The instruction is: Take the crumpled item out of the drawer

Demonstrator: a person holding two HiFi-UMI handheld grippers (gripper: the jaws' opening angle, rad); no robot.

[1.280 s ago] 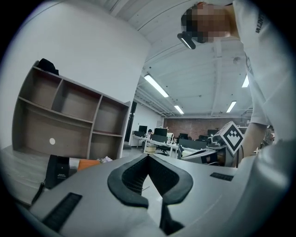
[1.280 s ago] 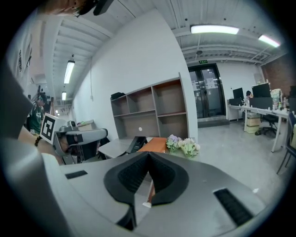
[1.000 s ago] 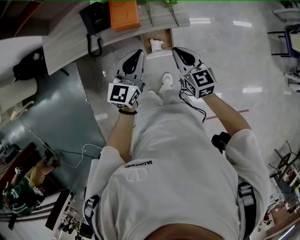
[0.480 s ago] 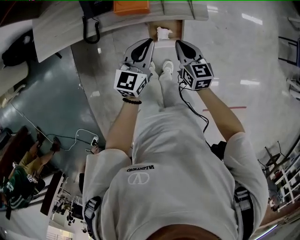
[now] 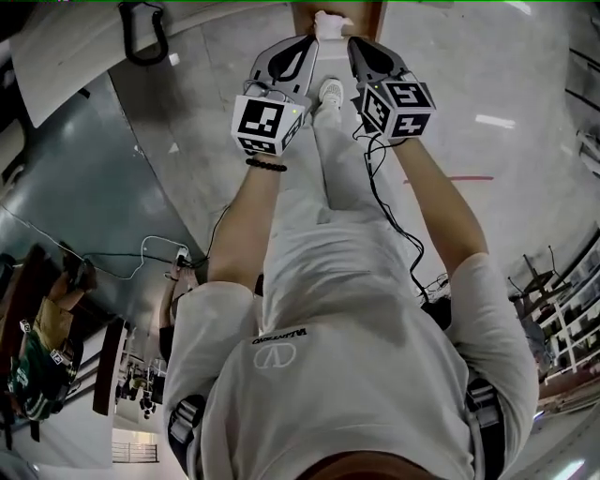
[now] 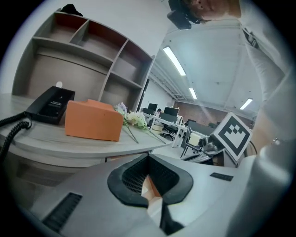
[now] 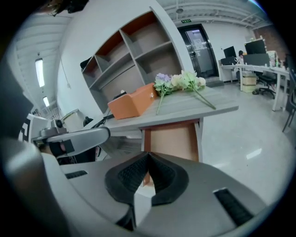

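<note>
Crumpled white item (image 5: 328,21) had slid up to 12 o'clock in the head view as the person stepped closer.
It lay untouched in the open wooden drawer (image 5: 371,13). Just short of it, the left gripper (image 5: 306,43) at 11 o'clock and the right gripper (image 5: 355,43) at 1 o'clock pointed forward, each with jaws pressed together on nothing. Only the approach looked done; reaching in, gripping and lifting out remained.

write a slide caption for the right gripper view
Shut right hand-held gripper faces the open drawer under a desk with orange box, flowers
</note>
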